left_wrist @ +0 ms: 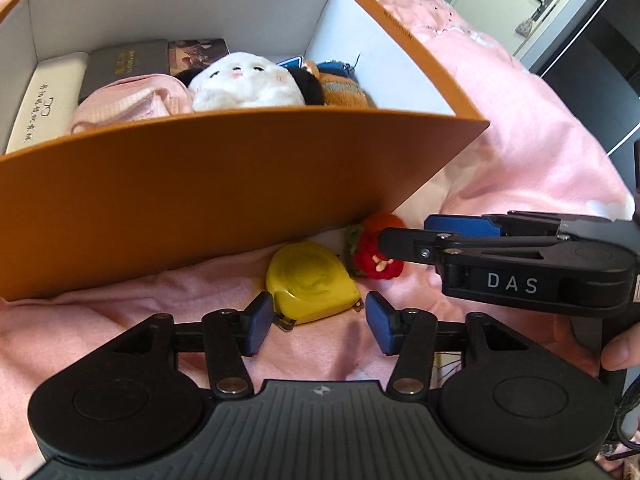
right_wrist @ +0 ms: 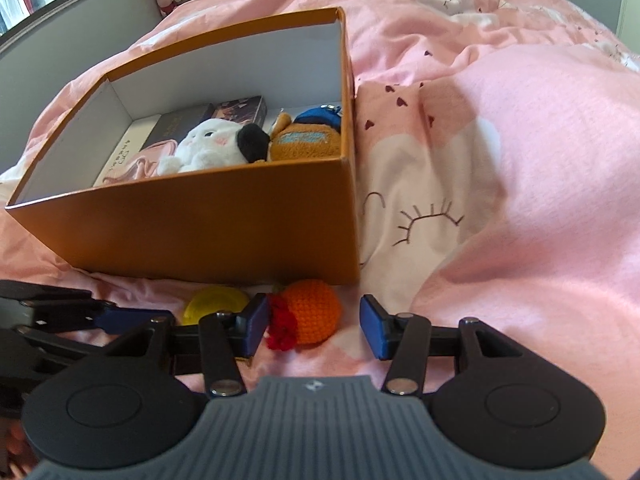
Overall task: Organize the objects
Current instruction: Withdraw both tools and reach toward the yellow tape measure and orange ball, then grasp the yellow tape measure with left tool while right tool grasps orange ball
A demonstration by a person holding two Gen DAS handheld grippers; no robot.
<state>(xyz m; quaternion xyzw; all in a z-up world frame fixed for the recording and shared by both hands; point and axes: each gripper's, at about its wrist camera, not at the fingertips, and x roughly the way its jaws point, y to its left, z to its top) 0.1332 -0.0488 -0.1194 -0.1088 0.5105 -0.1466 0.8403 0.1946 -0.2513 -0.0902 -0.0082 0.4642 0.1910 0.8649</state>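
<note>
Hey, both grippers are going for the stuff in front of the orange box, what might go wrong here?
1. The left gripper and right gripper work side by side on neighbouring targets, so they may collide.
2. The yellow tape measure is rounded and smooth, and only its near end sits between the open jaws; it might slip.
3. The crocheted toy and tape measure lie against the orange box, so a lift could snag its wall.

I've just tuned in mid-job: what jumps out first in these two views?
The big orange box on the pink bedspread, already holding a white plush toy and other bits. In front of it lie a yellow tape measure, between the open left gripper's fingers, and a crocheted orange toy, between the open right gripper's.
</note>
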